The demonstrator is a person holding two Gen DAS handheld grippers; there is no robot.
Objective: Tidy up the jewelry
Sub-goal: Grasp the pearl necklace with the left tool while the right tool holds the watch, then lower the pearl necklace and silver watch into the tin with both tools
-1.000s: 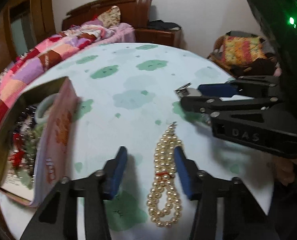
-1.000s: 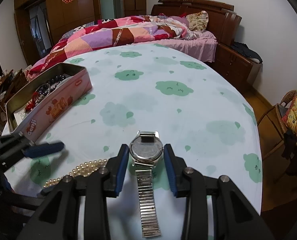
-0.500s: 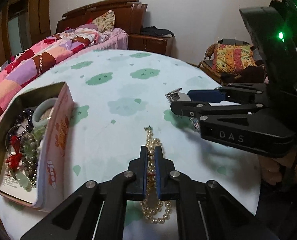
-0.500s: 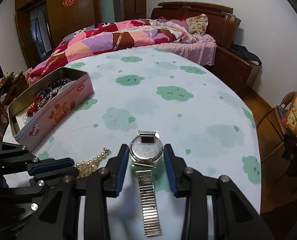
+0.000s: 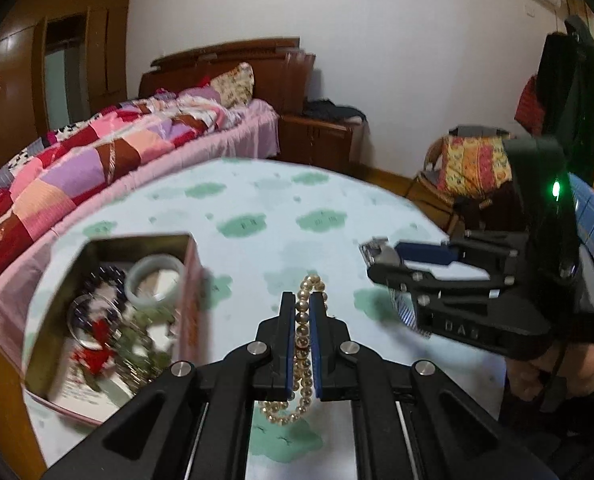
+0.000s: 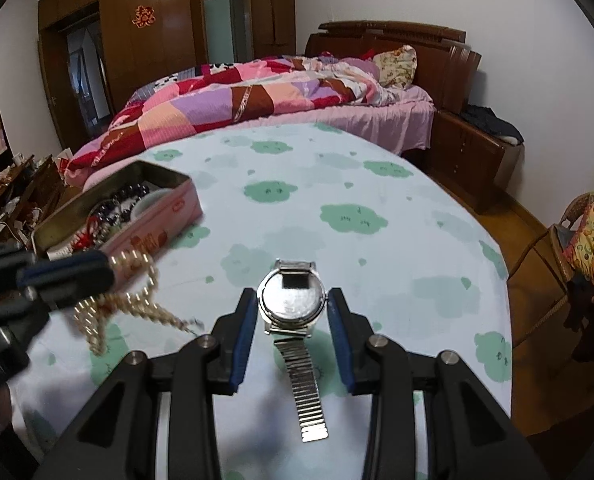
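1. Our left gripper (image 5: 303, 312) is clamped on the pearl necklace (image 5: 301, 344); its loops dangle above the table (image 5: 257, 208), beside the jewelry tin (image 5: 97, 304).
2. Our right gripper (image 6: 291, 312) brackets the watch (image 6: 291, 300); the pads seem to touch its case, though we cannot tell for sure.

Left gripper (image 5: 303, 320), black with blue-padded fingers, is pinched nearly closed on a cream-coloured pearl bead necklace (image 5: 301, 344), the strand lifted and dangling below its fingertips. Right gripper (image 6: 293, 312), the same black and blue build, sits at about three o'clock from the left one, its fingers parted around the round case of a silver metal wristwatch (image 6: 291, 298)
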